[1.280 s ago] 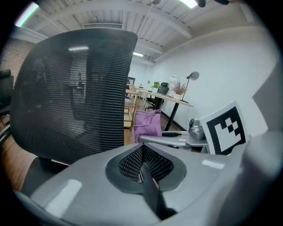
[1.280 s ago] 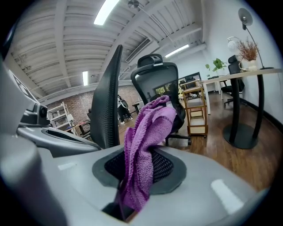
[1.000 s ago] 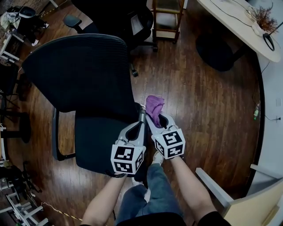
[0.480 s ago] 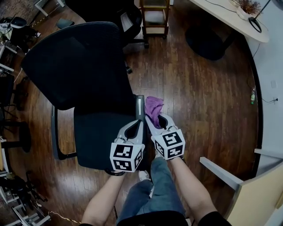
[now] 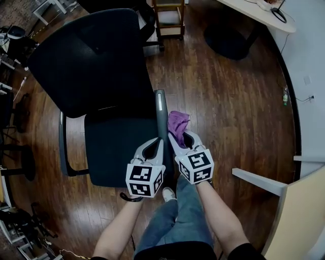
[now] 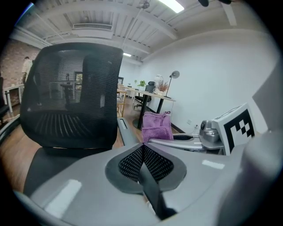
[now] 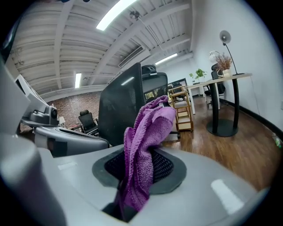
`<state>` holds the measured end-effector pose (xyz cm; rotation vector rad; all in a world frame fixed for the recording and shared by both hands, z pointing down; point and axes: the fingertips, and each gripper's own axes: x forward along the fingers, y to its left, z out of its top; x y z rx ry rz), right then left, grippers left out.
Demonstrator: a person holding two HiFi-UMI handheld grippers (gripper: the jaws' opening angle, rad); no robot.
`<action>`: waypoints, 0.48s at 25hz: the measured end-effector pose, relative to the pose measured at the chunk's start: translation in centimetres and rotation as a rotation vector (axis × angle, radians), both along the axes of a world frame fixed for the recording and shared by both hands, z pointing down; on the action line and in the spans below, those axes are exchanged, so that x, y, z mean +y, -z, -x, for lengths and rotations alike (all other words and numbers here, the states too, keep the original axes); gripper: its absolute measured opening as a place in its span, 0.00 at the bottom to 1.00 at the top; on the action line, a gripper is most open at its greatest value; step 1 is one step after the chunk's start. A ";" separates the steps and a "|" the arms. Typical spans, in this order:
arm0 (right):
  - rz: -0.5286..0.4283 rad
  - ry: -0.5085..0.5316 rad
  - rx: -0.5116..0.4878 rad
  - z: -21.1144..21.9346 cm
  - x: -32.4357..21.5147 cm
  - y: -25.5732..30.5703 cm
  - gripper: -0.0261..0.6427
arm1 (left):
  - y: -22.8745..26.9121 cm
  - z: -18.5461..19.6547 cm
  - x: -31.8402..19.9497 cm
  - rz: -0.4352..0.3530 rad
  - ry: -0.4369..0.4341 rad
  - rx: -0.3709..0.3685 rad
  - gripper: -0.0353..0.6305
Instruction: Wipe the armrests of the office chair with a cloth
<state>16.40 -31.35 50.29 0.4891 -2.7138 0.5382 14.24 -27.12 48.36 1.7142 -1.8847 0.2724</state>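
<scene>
A black mesh-backed office chair (image 5: 96,61) stands in front of me. Its right armrest (image 5: 161,107) is a long dark bar with a grey strip on top. My right gripper (image 5: 177,139) is shut on a purple cloth (image 5: 177,123), which sits just right of the armrest's near half, close beside it. In the right gripper view the cloth (image 7: 145,145) rises out of the closed jaws. My left gripper (image 5: 158,144) hovers over the armrest's near end, shut and empty, its pads (image 6: 142,162) pressed together. The left armrest (image 5: 62,144) runs along the seat's far side.
Dark wood floor (image 5: 228,101) lies to the right. A wooden shelf unit (image 5: 169,15) and a round table base (image 5: 229,43) are beyond the chair. A pale desk edge (image 5: 264,183) juts in at the right. The person's legs (image 5: 177,218) are below the grippers.
The view has shifted, so the chair sits higher in frame and more of the right armrest shows ahead of the cloth. Both grippers keep their side-by-side pose.
</scene>
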 end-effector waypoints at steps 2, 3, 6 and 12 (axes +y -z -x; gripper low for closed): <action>0.003 -0.019 -0.002 -1.0 1.5 0.0 0.19 | 0.0 -0.7 1.4 0.000 -0.013 0.002 0.06; 0.004 -0.029 -0.003 -1.4 2.1 0.0 0.19 | -0.1 -1.0 2.1 0.000 -0.019 0.004 0.06; 0.009 -0.055 -0.004 -3.0 4.2 0.0 0.19 | -0.4 -2.1 4.0 0.009 -0.038 0.005 0.06; 0.030 -0.081 -0.009 -6.2 7.8 -0.9 0.19 | -1.0 -4.4 7.1 0.026 -0.051 0.008 0.06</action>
